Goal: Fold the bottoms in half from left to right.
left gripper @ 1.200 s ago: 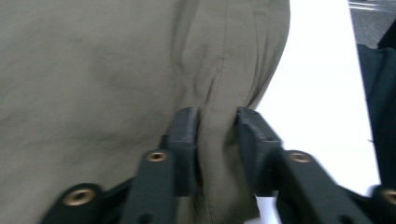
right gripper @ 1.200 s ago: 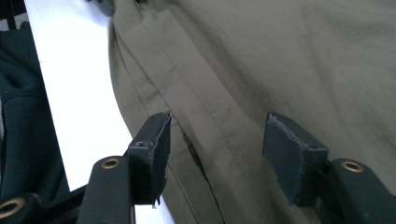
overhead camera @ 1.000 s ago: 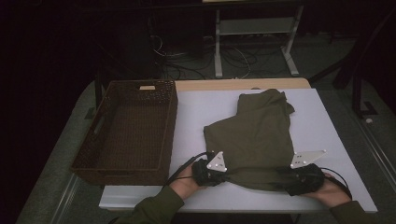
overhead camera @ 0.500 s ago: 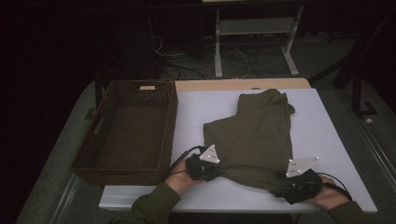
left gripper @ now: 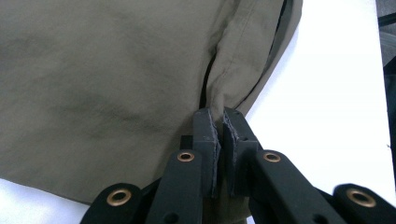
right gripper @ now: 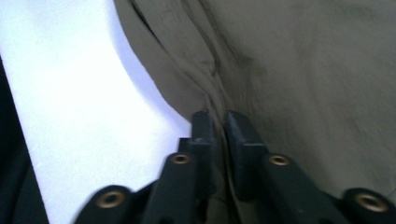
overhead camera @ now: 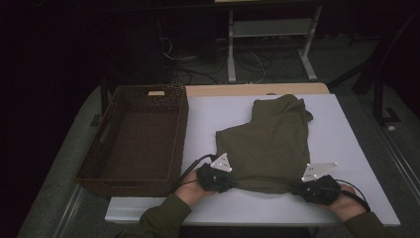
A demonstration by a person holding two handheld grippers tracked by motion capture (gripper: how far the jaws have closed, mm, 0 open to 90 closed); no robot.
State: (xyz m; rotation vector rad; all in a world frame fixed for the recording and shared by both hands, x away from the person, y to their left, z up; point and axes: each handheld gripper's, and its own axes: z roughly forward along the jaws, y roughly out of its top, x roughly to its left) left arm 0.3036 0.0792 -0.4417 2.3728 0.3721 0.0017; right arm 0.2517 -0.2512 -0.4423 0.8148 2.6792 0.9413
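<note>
An olive green garment lies folded on the white table, its near edge stretched between my two grippers. My left gripper holds the near left corner; in the left gripper view its jaws are shut on a fold of the cloth. My right gripper is at the near right corner. Its jaws have just been closing, and in the right gripper view the gripper pinches the garment's hem.
A dark brown wicker basket stands on the left side of the table, close beside the garment. The table's near edge runs just under both hands. Cables and metal stand legs lie on the floor beyond the far edge.
Both hands have shifted slightly to the left along the near edge. The garment's near edge now looks pulled straight between the two grippers.
</note>
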